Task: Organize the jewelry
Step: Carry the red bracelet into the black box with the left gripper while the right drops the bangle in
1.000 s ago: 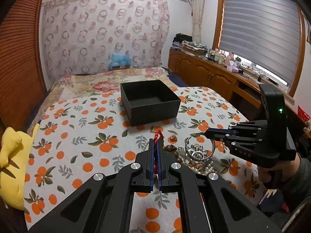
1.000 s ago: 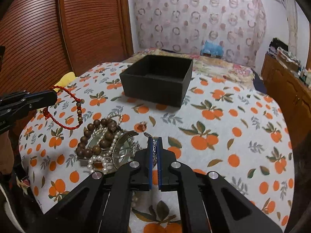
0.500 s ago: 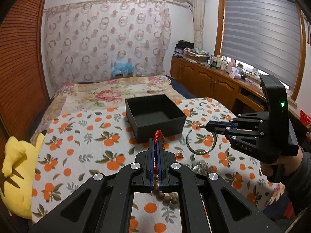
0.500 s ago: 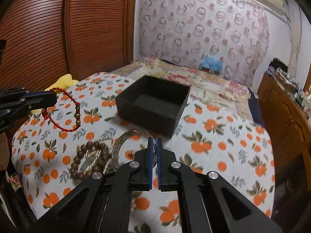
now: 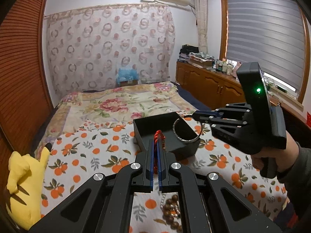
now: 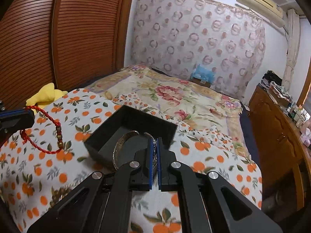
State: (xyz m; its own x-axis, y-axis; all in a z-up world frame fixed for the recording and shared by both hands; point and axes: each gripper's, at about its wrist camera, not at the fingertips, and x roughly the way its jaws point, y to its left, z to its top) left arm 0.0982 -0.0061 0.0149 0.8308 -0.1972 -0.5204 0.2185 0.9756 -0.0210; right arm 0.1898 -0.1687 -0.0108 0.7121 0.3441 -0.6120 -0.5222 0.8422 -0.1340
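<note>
A black open box (image 5: 153, 123) (image 6: 136, 119) stands on the orange-print cloth on the bed. My left gripper (image 5: 155, 141) is shut on a red cord bracelet (image 5: 158, 135) with beads; in the right wrist view the bracelet (image 6: 41, 132) hangs from the left gripper (image 6: 27, 113) to the left of the box. My right gripper (image 6: 155, 141) is shut on a silver bangle (image 6: 116, 151). In the left wrist view the right gripper (image 5: 196, 116) holds the bangle (image 5: 186, 140) over the box's right part.
A pile of brown wooden beads and pearls (image 5: 172, 209) lies on the cloth near me. A yellow plush toy (image 5: 21, 184) sits at the bed's left edge. A wooden cabinet (image 5: 210, 85) runs along the right wall, a wooden slatted wardrobe (image 6: 58, 35) along the left.
Both grippers have risen and moved forward toward the box with their jewelry. The bangle has gone from above the pile to over the box. The pile now lies below and behind.
</note>
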